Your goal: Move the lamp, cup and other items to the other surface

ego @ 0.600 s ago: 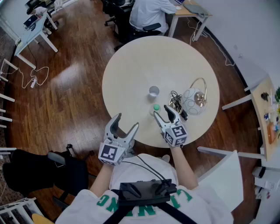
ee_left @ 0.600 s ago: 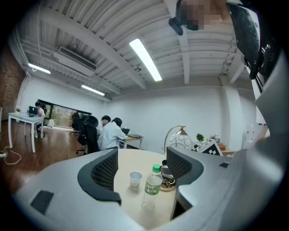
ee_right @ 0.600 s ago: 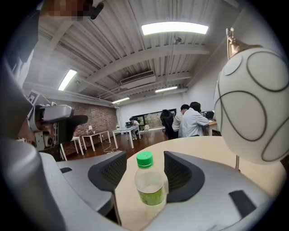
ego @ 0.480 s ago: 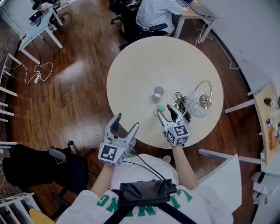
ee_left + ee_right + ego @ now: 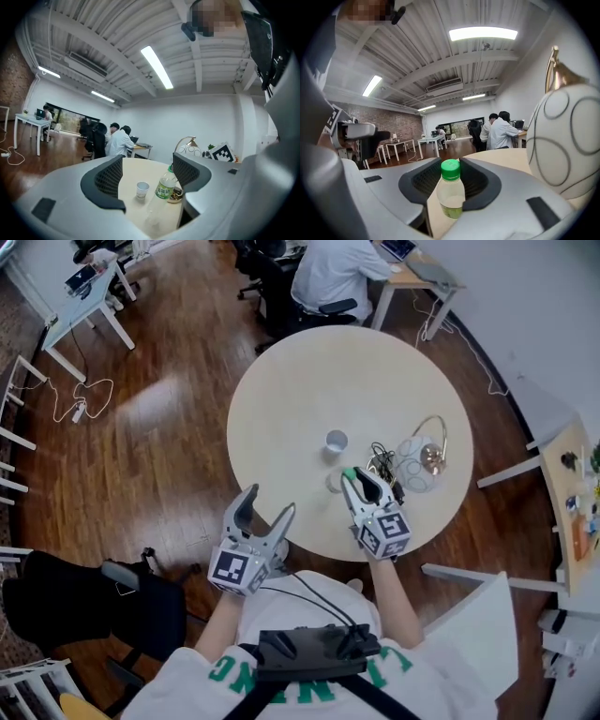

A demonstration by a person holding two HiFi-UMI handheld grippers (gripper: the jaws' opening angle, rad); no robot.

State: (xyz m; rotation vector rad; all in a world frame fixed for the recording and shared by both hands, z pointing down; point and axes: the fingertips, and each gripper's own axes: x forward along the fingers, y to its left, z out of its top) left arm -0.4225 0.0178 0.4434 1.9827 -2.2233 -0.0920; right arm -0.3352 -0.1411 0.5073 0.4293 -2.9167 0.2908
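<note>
The right gripper (image 5: 354,480) clamps its jaws on the green-capped bottle (image 5: 451,194), upright on the round table (image 5: 309,381) beside the lamp (image 5: 419,460); the cup (image 5: 336,442) stands near; the left gripper (image 5: 262,508) hangs off the table's edge, jaws apart, empty.

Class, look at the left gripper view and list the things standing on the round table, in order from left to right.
paper cup → green-capped bottle → lamp
</note>
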